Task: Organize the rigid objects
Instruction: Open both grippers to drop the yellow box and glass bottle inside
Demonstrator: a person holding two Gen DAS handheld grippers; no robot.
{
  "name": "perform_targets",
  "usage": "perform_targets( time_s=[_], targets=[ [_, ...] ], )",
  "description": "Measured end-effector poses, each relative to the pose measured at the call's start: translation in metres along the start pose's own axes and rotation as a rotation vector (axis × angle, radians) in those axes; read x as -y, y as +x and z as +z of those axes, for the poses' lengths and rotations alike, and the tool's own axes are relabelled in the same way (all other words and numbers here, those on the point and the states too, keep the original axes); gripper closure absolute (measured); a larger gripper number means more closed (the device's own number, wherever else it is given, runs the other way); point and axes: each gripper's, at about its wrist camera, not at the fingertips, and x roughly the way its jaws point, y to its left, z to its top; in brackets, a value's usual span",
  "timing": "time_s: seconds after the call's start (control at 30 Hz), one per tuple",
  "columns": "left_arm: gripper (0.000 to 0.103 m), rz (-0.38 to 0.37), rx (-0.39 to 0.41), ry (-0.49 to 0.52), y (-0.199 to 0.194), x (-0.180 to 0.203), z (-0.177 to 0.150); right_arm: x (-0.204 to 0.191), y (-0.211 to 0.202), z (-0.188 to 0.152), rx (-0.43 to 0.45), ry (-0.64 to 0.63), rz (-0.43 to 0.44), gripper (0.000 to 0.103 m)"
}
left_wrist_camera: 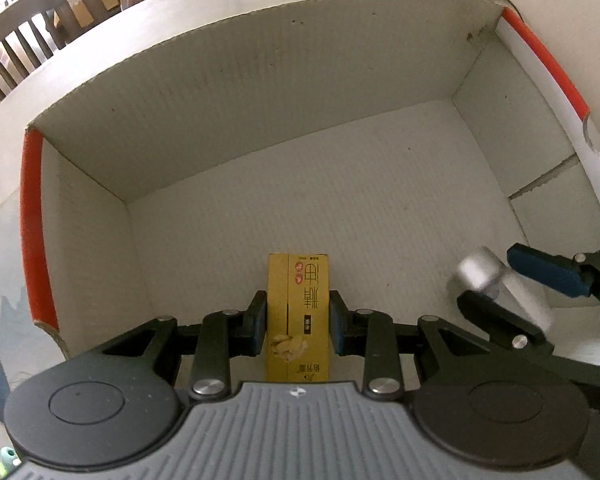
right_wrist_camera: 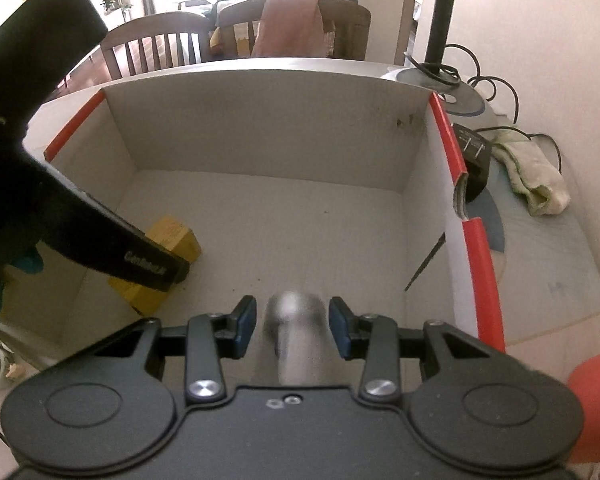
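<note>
A big white cardboard box (left_wrist_camera: 260,80) with red edges stands open on the table. My left gripper (left_wrist_camera: 298,318) is inside it, near the floor, with its pads right against the sides of a small yellow carton (left_wrist_camera: 298,320) with Chinese print. The carton also shows in the right wrist view (right_wrist_camera: 172,240), partly hidden by the left gripper's body. My right gripper (right_wrist_camera: 292,326) is over the box's right side. A blurred white cylinder (right_wrist_camera: 296,328) lies between its fingers with small gaps at each pad; it also shows in the left wrist view (left_wrist_camera: 500,284).
The box's inner floor (right_wrist_camera: 280,216) is bare beyond the two objects. A lamp base with cables (right_wrist_camera: 440,76), a black adapter (right_wrist_camera: 476,152) and a crumpled cloth (right_wrist_camera: 536,176) lie right of the box. Wooden chairs (right_wrist_camera: 160,48) stand behind the table.
</note>
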Motion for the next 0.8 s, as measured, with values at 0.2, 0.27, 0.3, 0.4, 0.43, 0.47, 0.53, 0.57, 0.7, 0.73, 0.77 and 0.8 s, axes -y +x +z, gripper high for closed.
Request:
perform_targets(
  time_s=[0.2, 0.27, 0.3, 0.4, 0.43, 0.47, 0.53, 0.57, 0.7, 0.73, 0.77, 0.8],
  targets=[
    [0.073, 0.007, 0.025, 0.004, -0.008, 0.001, 0.001, -0.002, -0.005, 0.004, 0.006, 0.003, -0.002, 0.056],
    [0.073, 0.001, 0.036, -0.002, -0.014, -0.001, -0.003, -0.002, -0.007, 0.005, 0.013, 0.005, 0.001, 0.055],
    [0.073, 0.002, 0.045, -0.006, -0.017, -0.002, -0.005, -0.001, -0.007, 0.006, 0.018, 0.006, 0.005, 0.054],
    [0.073, -0.006, 0.070, -0.021, -0.028, -0.006, -0.011, -0.001, -0.015, 0.008, 0.041, 0.012, 0.015, 0.050],
    [0.073, -0.007, 0.080, -0.027, -0.033, -0.007, -0.013, -0.001, -0.017, 0.009, 0.049, 0.015, 0.020, 0.047],
    [0.073, -0.008, 0.089, -0.031, -0.037, -0.008, -0.017, 0.000, -0.022, 0.009, 0.058, 0.020, 0.025, 0.046],
    [0.073, -0.014, 0.110, -0.040, -0.047, -0.011, -0.023, 0.000, -0.027, 0.011, 0.076, 0.028, 0.038, 0.040],
    [0.073, -0.017, 0.120, -0.044, -0.049, -0.010, -0.026, 0.000, -0.031, 0.010, 0.085, 0.031, 0.043, 0.040],
    [0.073, -0.033, 0.167, -0.066, -0.070, -0.016, -0.043, -0.001, -0.050, 0.007, 0.119, 0.034, 0.067, 0.036],
    [0.073, -0.036, 0.178, -0.073, -0.071, -0.016, -0.046, -0.001, -0.056, 0.007, 0.131, 0.034, 0.075, 0.033],
    [0.073, -0.042, 0.188, -0.081, -0.077, -0.015, -0.047, -0.002, -0.061, 0.006, 0.143, 0.034, 0.082, 0.032],
    [0.073, -0.049, 0.202, -0.092, -0.085, -0.018, -0.054, -0.004, -0.064, 0.007, 0.153, 0.036, 0.088, 0.031]
  ],
)
